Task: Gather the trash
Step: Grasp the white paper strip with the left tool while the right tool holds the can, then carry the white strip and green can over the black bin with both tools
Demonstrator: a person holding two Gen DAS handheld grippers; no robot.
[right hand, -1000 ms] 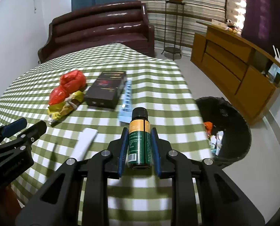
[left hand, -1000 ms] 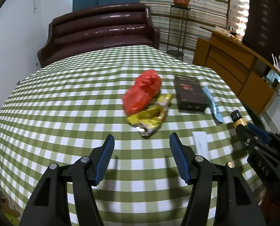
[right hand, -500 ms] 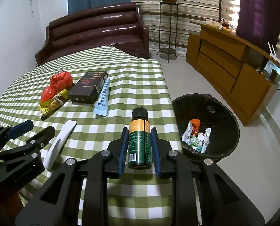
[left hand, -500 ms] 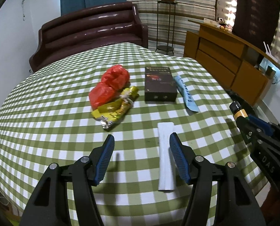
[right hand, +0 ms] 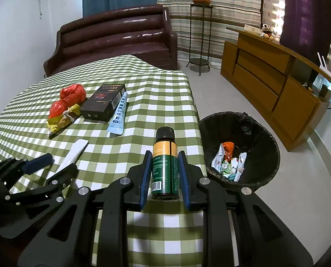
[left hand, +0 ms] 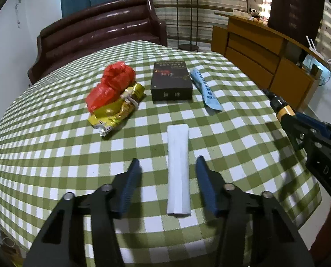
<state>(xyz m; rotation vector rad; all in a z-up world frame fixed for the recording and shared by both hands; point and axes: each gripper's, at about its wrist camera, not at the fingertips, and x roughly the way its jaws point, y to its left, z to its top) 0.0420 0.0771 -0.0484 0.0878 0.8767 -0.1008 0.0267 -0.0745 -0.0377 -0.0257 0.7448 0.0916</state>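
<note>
Green-and-white checked cloth covers a table (left hand: 54,146) in a living room, with a dark brown sofa (left hand: 98,37) behind it. Farthest left on the cloth lie a red plastic bag (left hand: 112,84) and a crumpled yellow wrapper (left hand: 114,113), touching. Next come a black box (left hand: 171,81) and a pale blue tube (left hand: 205,90) just beside it. Nearer, a flat white packet (left hand: 178,169) lies between the spread-open fingers of the left gripper (left hand: 168,185). Right of that, the right gripper (right hand: 165,174) is clamped on a small green bottle (right hand: 165,166) near the table's edge. On the floor at far right stands a black bin (right hand: 265,138) holding trash.
</note>
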